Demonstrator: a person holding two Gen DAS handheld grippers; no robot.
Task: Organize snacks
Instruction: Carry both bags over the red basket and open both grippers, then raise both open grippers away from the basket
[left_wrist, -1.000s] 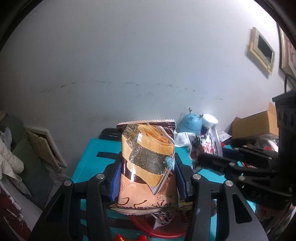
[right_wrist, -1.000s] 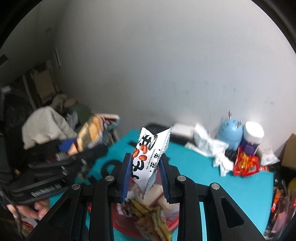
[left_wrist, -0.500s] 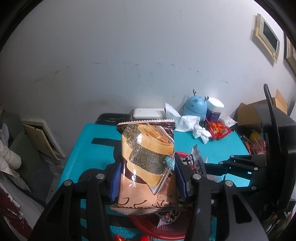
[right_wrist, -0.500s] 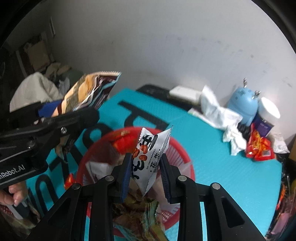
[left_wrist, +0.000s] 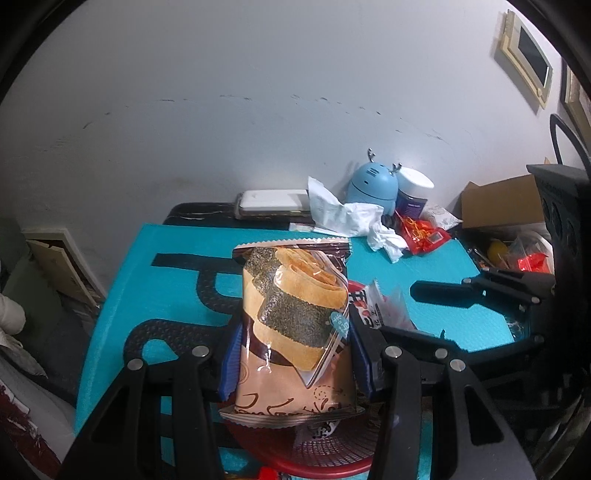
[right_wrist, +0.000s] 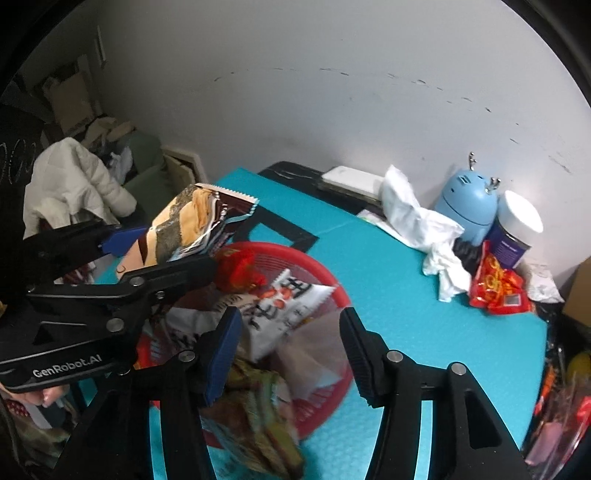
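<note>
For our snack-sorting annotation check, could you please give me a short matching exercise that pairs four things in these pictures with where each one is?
Column 1:
1. seaweed roll packet
2. white peanut packet
3. red snack bag
4. blue deer-shaped gadget

Column 2:
a. lying in the red basket, below the open right gripper
b. at the back of the table by the wall, beside a white-lidded jar
c. clamped upright in the left gripper
d. lying on the teal mat in front of the jar

Pairs: 1-c, 2-a, 3-d, 4-b
</note>
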